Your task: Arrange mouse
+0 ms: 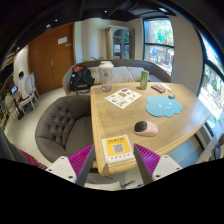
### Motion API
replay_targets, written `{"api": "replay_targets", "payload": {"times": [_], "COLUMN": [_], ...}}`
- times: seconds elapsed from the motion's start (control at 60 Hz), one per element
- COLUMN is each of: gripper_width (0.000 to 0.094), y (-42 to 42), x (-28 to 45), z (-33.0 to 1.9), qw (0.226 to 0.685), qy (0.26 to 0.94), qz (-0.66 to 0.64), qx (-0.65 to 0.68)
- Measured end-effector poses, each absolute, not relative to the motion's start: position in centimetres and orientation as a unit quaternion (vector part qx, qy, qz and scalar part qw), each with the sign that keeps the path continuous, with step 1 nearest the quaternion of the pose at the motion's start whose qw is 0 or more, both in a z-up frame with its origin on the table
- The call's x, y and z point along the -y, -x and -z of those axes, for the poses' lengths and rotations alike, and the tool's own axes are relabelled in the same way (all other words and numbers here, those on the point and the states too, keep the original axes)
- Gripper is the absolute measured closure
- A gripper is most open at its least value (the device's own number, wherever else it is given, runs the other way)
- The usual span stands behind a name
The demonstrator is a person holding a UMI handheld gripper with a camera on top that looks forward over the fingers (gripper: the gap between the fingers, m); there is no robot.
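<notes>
Gripper hangs over the near end of a pale wooden surface, its fingers spread open with nothing held, magenta pads facing in. Between them lies a flat yellow card with a printed code. The mouse, rounded and smooth, pinkish-grey, sits just ahead and right of the fingers beside a teal blob-shaped mat. A tufted grey round chair hugs the surface's left edge

No text can be read; the yellow card bears a square code, its print illegible.
</notes>
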State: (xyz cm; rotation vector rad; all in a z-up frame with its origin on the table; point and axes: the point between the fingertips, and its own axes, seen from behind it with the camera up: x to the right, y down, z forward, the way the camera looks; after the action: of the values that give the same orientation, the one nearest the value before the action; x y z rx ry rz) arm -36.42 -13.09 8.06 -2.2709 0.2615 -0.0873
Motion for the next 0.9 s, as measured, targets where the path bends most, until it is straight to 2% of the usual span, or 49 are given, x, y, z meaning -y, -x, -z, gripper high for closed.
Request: {"api": "replay_targets", "payload": {"times": [0.233, 0.6, 0.717, 0.9], "gripper_width": [0.014, 0.0121, 0.0123, 0.0099], "y": [34.6, 23.9, 21.2, 18.0], "x": [13.3, 13.5, 10.9, 6.7], "z": [-7.0, -0.5, 0.0, 1.5], "qw": [0.422, 0.389, 0.422, 0.437], "qy": [0.899, 0.912, 0.903, 0.899], "qz": [0.04, 0.068, 0.058, 0.004], "qx": [-0.111, -0.11, -0.061, -0.018]}}
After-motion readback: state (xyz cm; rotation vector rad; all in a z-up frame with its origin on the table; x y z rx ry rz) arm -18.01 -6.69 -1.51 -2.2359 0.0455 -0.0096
